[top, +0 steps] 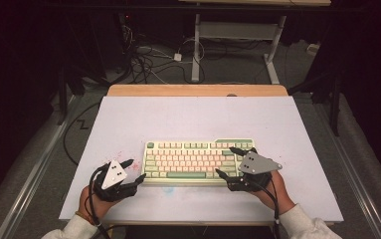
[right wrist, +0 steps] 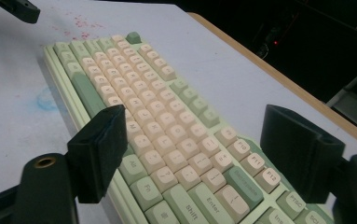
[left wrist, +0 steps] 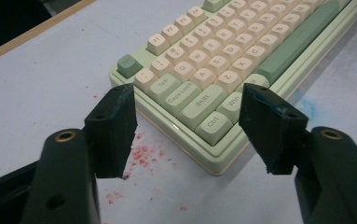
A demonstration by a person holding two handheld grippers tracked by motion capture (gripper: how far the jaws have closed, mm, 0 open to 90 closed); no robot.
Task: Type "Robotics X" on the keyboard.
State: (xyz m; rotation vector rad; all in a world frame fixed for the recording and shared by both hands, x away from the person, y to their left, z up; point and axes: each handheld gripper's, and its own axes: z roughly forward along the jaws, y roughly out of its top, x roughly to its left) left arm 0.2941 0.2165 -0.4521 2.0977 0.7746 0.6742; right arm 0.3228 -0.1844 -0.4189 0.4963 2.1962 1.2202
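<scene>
A pale green keyboard [top: 198,162] with cream keys lies flat on the white table [top: 193,117], near its front edge. My left gripper [top: 137,169] stands open just off the keyboard's left end. In the left gripper view the black jaws [left wrist: 192,121] frame the front left corner of the keyboard [left wrist: 213,70] without touching it. My right gripper [top: 225,160] is open at the keyboard's right end, one jaw toward the far edge and one toward the near edge. In the right gripper view its pads [right wrist: 199,144] hang apart above the keys [right wrist: 167,140], nothing pressed between them.
Red specks [left wrist: 143,154] and a blue smudge [right wrist: 45,100] mark the table beside the keyboard. A wooden strip [top: 198,90] runs along the table's far edge. Beyond it are floor cables [top: 148,62] and another table's white legs [top: 196,50].
</scene>
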